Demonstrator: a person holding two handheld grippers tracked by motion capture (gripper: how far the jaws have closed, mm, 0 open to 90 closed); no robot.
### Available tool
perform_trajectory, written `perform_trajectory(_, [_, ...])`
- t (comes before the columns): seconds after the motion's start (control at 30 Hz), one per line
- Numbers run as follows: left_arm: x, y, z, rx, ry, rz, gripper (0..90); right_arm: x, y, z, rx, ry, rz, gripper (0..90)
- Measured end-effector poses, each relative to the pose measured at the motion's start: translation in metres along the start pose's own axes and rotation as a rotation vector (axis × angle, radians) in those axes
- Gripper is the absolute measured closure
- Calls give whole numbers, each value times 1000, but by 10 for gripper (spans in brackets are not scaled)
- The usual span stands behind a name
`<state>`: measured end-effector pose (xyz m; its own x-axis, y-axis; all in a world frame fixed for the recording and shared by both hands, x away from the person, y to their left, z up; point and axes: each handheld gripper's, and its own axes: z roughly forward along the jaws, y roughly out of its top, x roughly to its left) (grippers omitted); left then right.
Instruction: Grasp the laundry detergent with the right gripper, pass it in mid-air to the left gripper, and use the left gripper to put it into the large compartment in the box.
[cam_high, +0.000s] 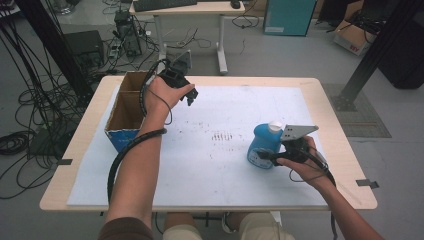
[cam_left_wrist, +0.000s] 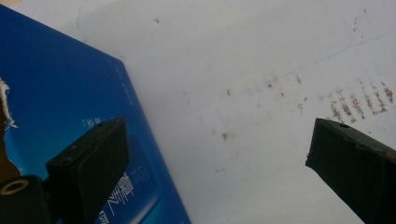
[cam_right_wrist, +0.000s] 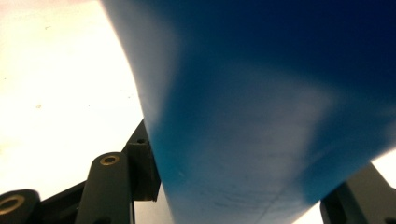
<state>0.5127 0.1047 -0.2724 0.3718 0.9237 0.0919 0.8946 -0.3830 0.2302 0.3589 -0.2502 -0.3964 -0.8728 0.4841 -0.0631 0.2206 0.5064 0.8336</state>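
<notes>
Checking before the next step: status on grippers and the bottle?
Right gripper shut on blue bottle, bottle upright on the table. Left gripper open, empty, beside the box. Nothing between bottle and box.

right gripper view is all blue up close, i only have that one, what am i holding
Observer: A blue bottle with a white cap, standing on the white sheet; the right gripper is clamped on its lower body.
Operator: where's the other gripper
Observer: The left gripper is held above the sheet beside an open cardboard box, jaws wide apart with nothing between them.
Operator: anything in that box
Observer: From the high view its inside looks bare, though the near wall hides part of the floor.
</notes>
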Motion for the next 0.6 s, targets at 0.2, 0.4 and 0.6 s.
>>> perform_trajectory(0.2, [2,-1,-2,-2,4,-2,61,0,0,0,-2,0,-2,424])
perform_trajectory(0.4, [1,-1,-5,1,-1,-5,61,0,0,0,-3,0,5,427])
perform_trajectory(0.6, [1,-1,-7,-12,7,-8,61,0,0,0,1,2,5,429])
